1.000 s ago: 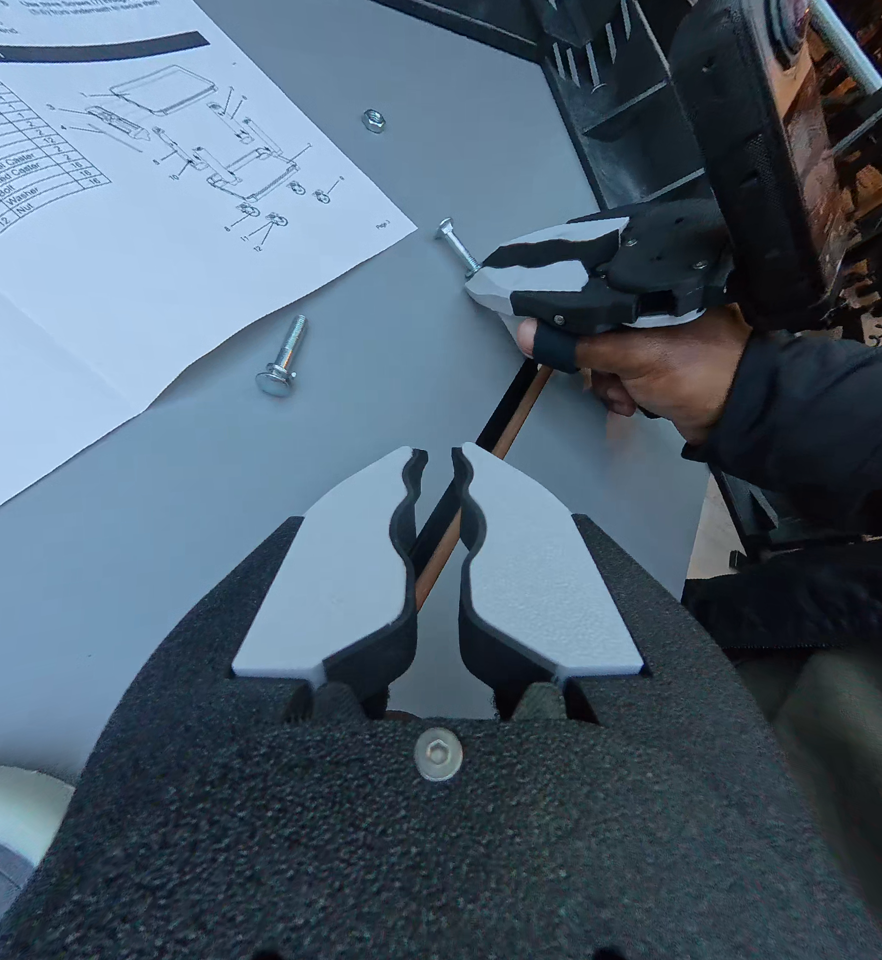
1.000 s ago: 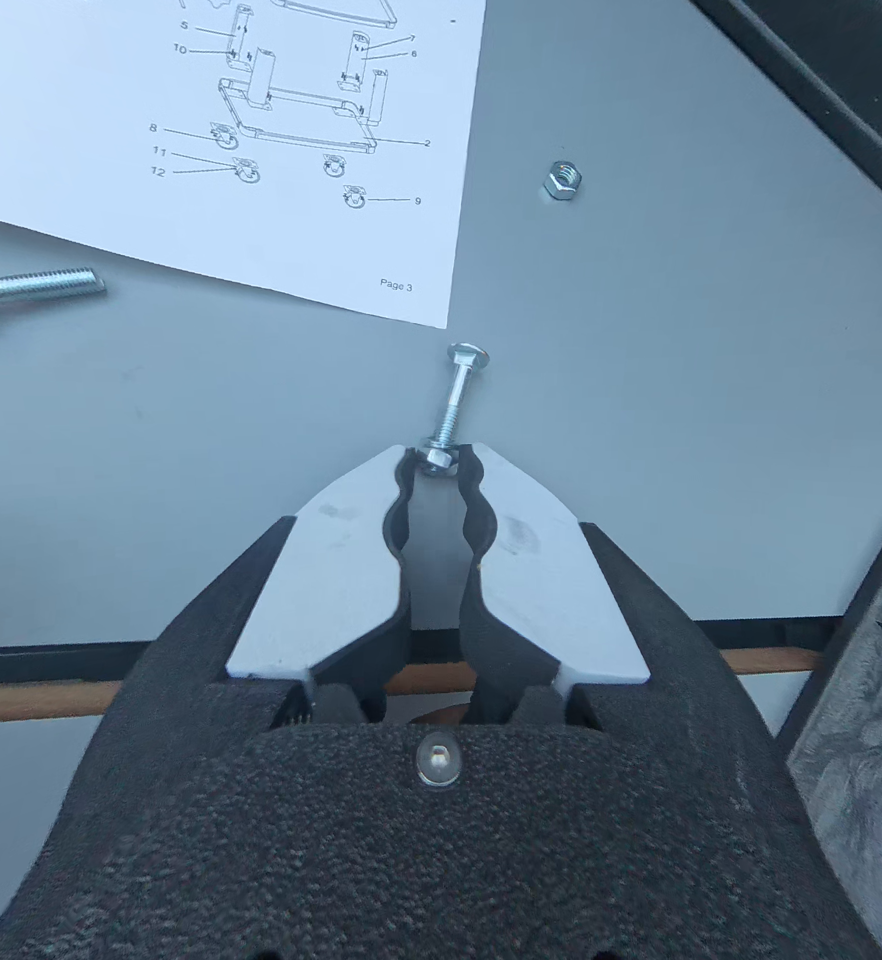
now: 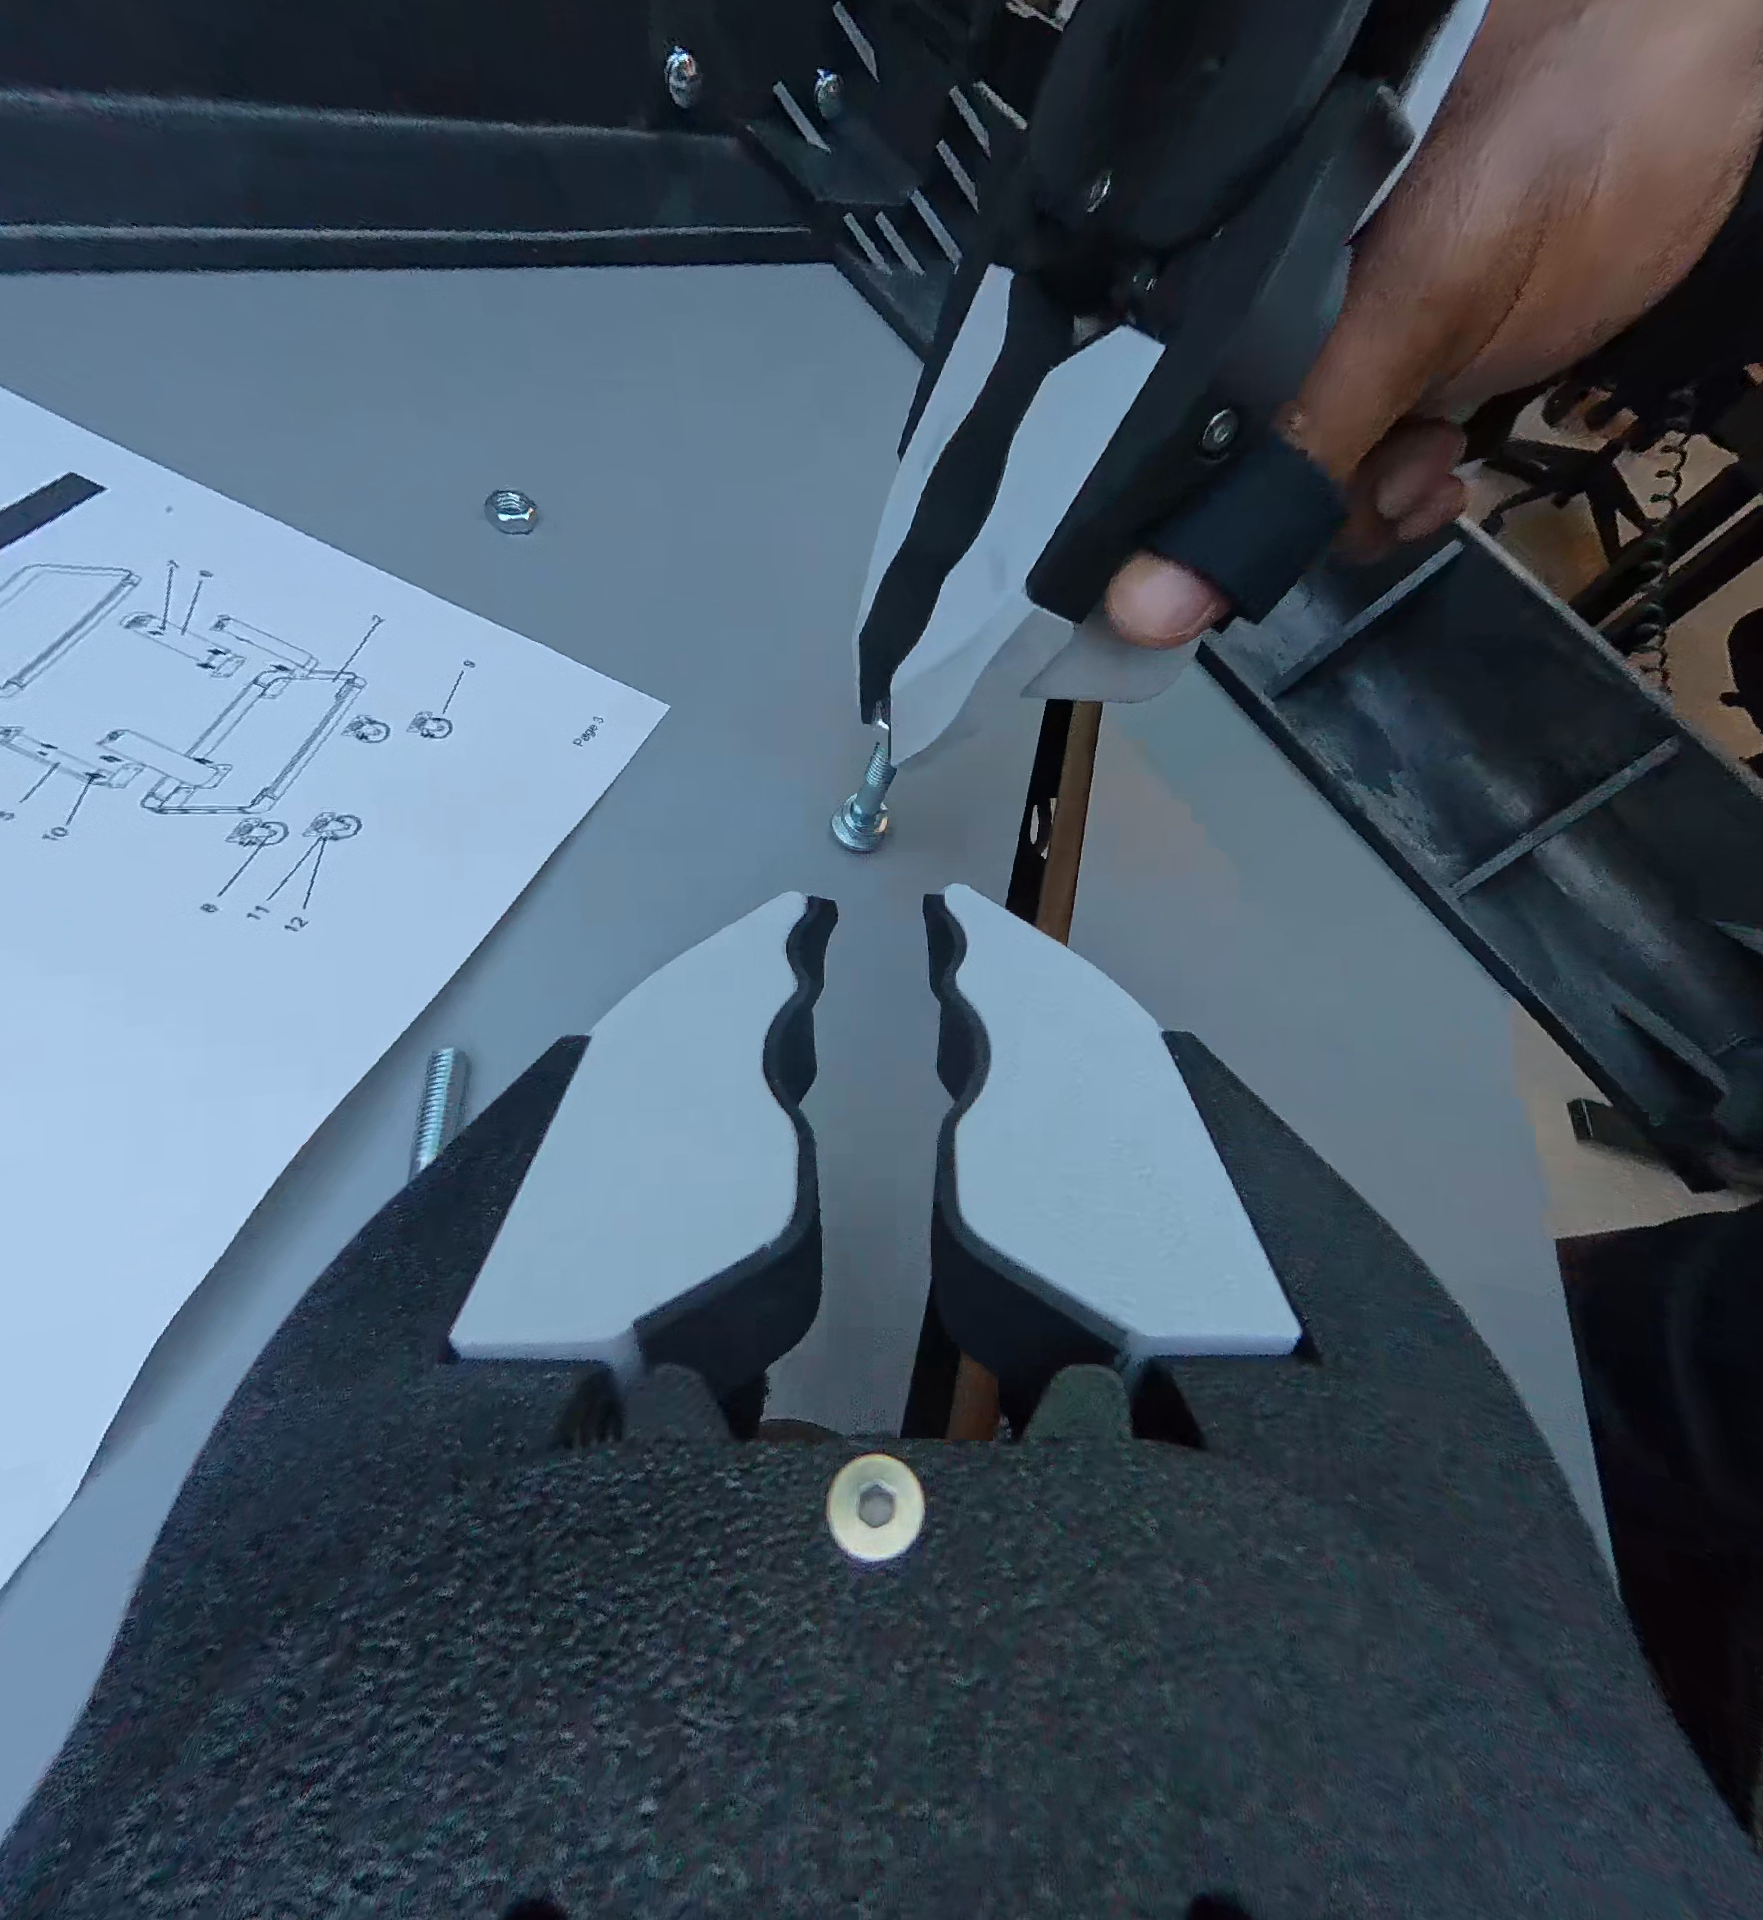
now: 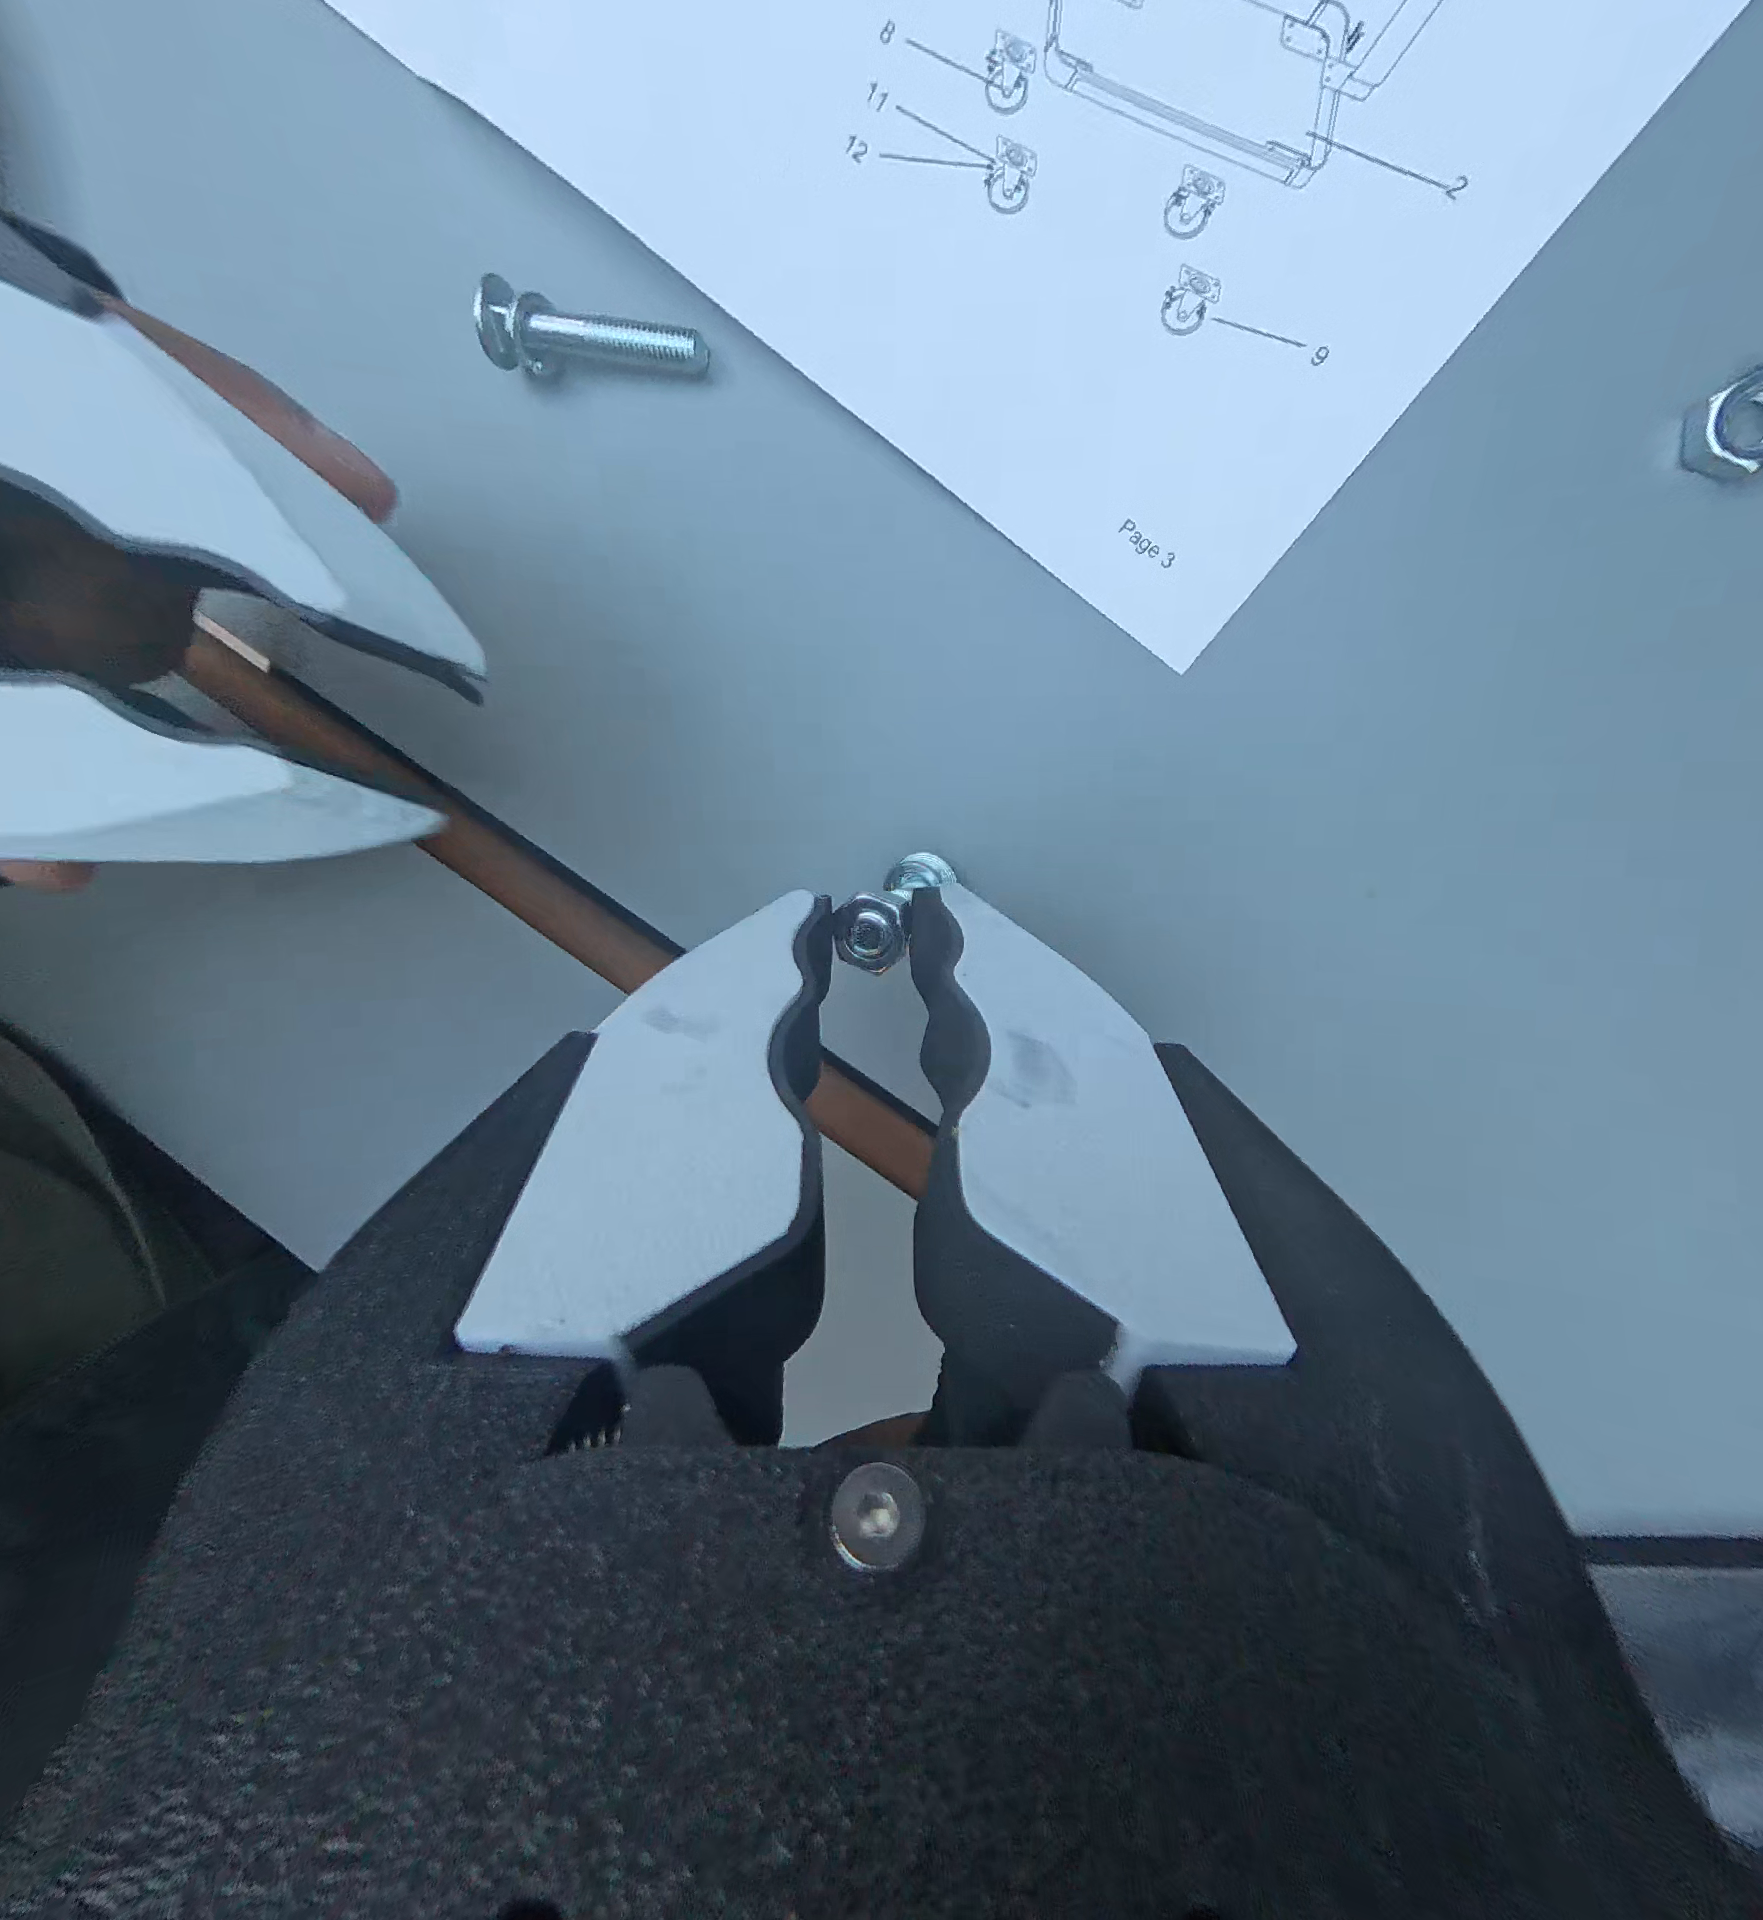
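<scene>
A silver bolt stands head down on the grey table. My right gripper is shut on the nut threaded on the bolt's upper end; the bolt head shows just beyond the fingertips. In the left wrist view the right gripper comes down on the bolt from above, held by a hand. My left gripper is open and empty, low over the table just in front of the bolt. It also shows in the right wrist view, at the left.
A printed sheet with a parts drawing lies to the left. A loose nut lies beyond it. A second bolt lies by the sheet's edge. A copper-coloured strip runs along the table edge. Black frame parts stand behind and to the right. Across from one pair of fingers to the other is roughly 7 cm.
The right gripper has tipped the bolt from lying flat to standing head down. The left gripper has moved in toward the bolt and its jaws stand a little wider.
</scene>
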